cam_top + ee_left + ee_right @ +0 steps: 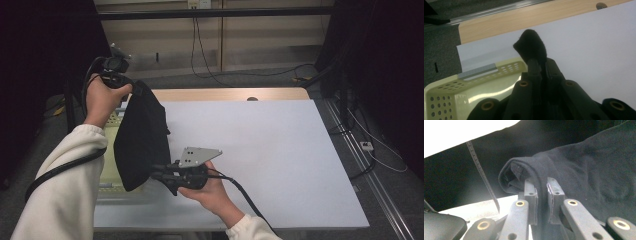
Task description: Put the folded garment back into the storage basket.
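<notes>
**Above the basket, black cloth pinched at two ends**

Over the left side of the table, the black cloth [141,140] hangs stretched between both grippers, above the pale yellow basket [111,165]; the left gripper [122,82], raised high near the far left corner of the white sheet [270,160], has its jaws pressed together on the cloth's upper end; in the left gripper view a small rounded tuft of the fabric [531,46] pokes out beyond the jaw tips, fuzzy at its edge; the right gripper [161,175], lower and nearer the person, points leftward and is clamped on the cloth's lower edge; in the right gripper view a rolled fold of cloth [529,173] passes between the two pads, which squeeze it thin, with a stitched hem showing at the roll's end.

No brand, label or legible writing can be made out on anything.

Cloth: soft, matt, knit-like, draping in a long drooping oval; basket [454,92]: glossy plastic, rounded rim, rows of small round holes and slots in its walls; sheet: flat, smooth, laid over a wooden tabletop [225,94] with a light grain; a grey three-cornered metal plate [199,156] sits atop the right gripper.
</notes>
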Motion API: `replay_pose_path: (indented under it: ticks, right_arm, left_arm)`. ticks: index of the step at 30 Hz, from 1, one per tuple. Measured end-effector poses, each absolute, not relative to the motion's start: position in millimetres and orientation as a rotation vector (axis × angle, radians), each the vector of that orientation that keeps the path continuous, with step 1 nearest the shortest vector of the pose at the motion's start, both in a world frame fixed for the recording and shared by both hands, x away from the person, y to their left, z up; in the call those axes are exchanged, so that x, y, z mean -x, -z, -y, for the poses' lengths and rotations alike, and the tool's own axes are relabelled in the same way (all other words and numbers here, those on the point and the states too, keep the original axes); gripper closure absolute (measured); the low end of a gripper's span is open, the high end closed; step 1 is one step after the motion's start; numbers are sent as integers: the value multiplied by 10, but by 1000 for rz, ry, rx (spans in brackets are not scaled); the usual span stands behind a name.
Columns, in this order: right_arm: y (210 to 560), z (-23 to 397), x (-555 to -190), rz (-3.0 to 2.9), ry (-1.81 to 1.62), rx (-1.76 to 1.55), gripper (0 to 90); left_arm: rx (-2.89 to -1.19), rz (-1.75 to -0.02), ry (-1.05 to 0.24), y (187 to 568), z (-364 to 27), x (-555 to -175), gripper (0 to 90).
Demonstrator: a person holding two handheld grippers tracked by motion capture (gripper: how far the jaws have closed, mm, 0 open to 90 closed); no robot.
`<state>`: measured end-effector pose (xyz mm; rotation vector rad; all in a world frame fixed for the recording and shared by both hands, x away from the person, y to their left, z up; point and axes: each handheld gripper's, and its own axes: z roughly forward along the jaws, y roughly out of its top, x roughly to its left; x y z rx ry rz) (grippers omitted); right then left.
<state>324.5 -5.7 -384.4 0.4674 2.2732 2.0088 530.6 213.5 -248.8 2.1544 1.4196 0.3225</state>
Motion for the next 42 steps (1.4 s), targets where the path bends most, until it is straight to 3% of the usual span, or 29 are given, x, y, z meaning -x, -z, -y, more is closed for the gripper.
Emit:
replay_pose_path:
  ticks: [42]
  right_arm:
    - [3778, -294, -3327, -2241, -2045, -437, 814]
  left_arm:
    - [-2120, -1437, -341, 2288, -2421, -5288, 849]
